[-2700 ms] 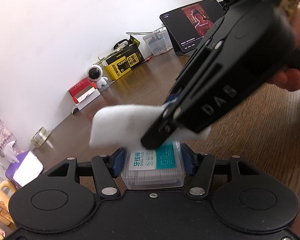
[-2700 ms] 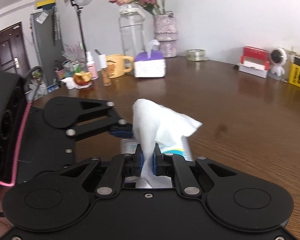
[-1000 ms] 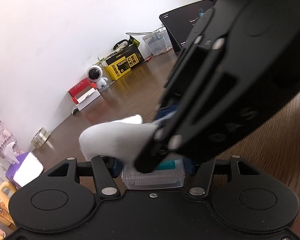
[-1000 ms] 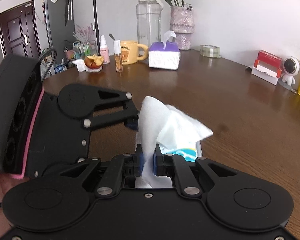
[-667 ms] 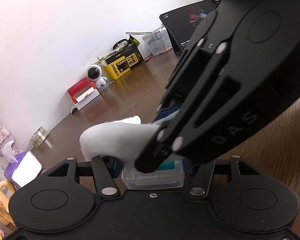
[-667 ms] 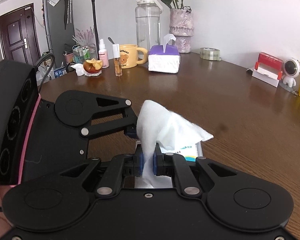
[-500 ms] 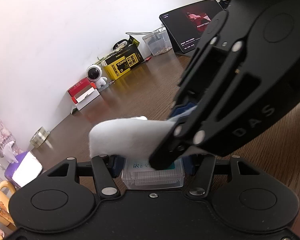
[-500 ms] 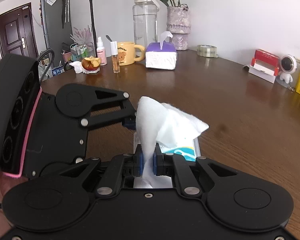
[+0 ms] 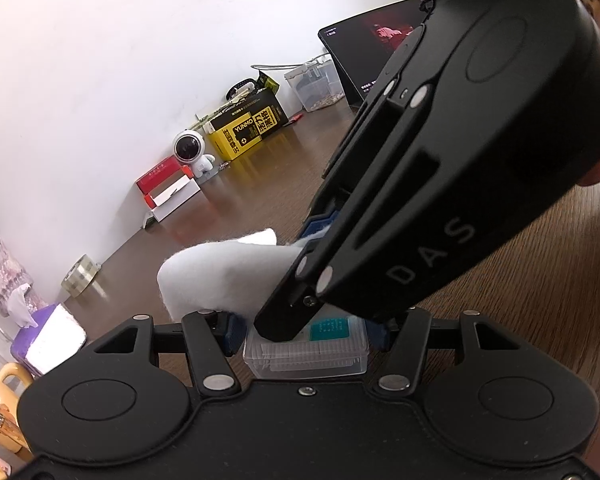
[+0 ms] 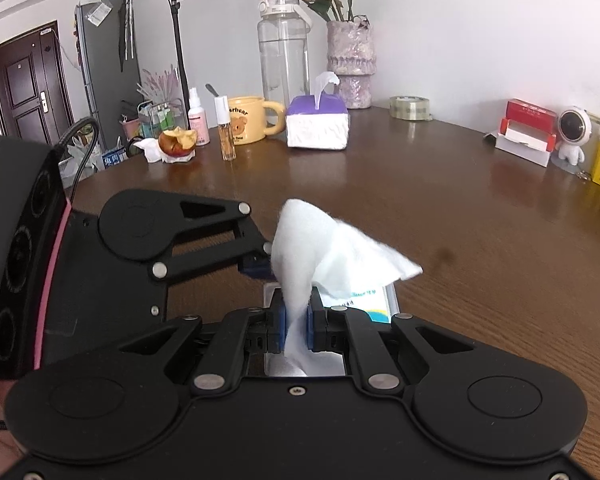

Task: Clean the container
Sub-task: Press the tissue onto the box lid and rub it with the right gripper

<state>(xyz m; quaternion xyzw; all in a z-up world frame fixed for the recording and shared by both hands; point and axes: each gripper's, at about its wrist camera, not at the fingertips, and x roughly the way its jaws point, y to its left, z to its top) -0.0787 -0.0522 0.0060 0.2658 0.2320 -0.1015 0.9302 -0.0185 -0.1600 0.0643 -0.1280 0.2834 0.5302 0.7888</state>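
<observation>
A small clear plastic container (image 9: 332,354) with a teal and white label sits clamped between the blue pads of my left gripper (image 9: 306,332), just above the brown table. My right gripper (image 10: 298,322) is shut on a white tissue (image 10: 320,248) and reaches in from the upper right of the left wrist view, its tip (image 9: 284,320) resting on the container lid. The tissue (image 9: 220,276) spreads left over the lid and hides most of the label. In the right wrist view only a corner of the container (image 10: 374,304) shows under the tissue, and one left gripper finger (image 10: 204,248) lies at the left.
Along the table's far edge stand a purple tissue box (image 10: 317,126), yellow mug (image 10: 246,124), water bottle (image 10: 284,48), tape roll (image 10: 409,107), red box (image 10: 526,128) and astronaut figure (image 10: 575,130). A tablet (image 9: 372,52) and a yellow box (image 9: 248,128) stand near the wall.
The right gripper has dragged the tissue back and forth over the lid; since half a second ago it slid left again. The left gripper has kept its hold on the container.
</observation>
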